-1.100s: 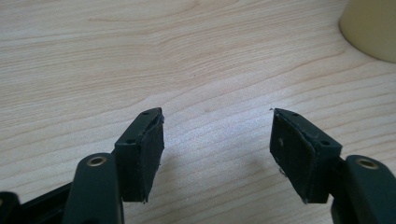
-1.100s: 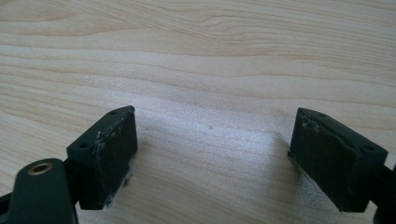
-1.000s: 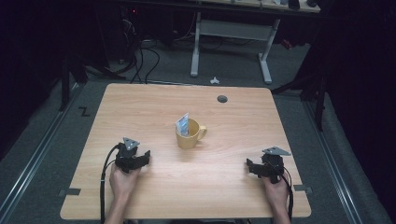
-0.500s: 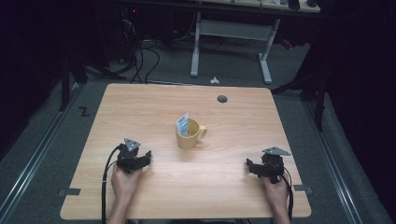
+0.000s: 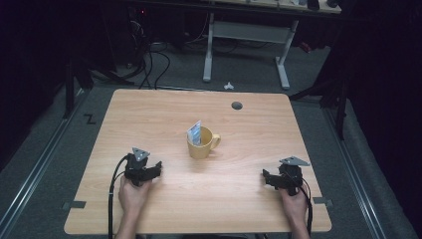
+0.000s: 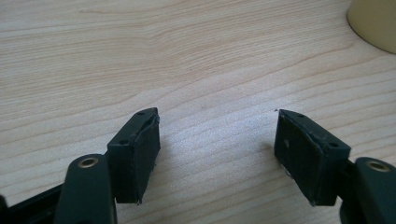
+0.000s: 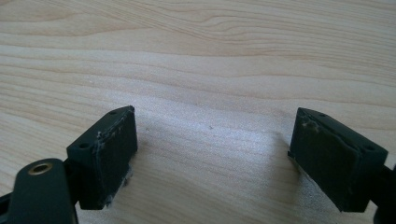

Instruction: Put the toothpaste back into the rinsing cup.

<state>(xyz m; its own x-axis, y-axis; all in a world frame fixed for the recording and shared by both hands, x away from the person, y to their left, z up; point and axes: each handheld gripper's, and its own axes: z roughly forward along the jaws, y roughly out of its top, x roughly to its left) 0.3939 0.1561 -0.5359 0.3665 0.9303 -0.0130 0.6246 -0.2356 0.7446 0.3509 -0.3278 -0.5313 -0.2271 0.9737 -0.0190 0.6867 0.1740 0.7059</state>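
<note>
A yellow mug (image 5: 202,144) stands near the middle of the wooden table (image 5: 164,112), with a pale blue-and-white packet (image 5: 194,132) upright inside it. My left gripper (image 5: 154,168) rests on the table to the mug's lower left; its jaws have just been opening and nothing lies between them. In the left gripper view the left gripper (image 6: 217,140) stands over bare wood, and the mug (image 6: 373,21) edges in at the top right. My right gripper (image 5: 266,178) sits near the table's right front, open and empty; the right gripper view shows that gripper (image 7: 212,140) above bare wood.
A round cable hole (image 5: 237,105) lies near the table's far edge. Beyond the table, a white desk frame (image 5: 246,47) and cables (image 5: 147,59) stand on the dark floor. Black cables trail from both grippers toward the front edge.
None visible in the high view; both hands and the mug stay where they were.
</note>
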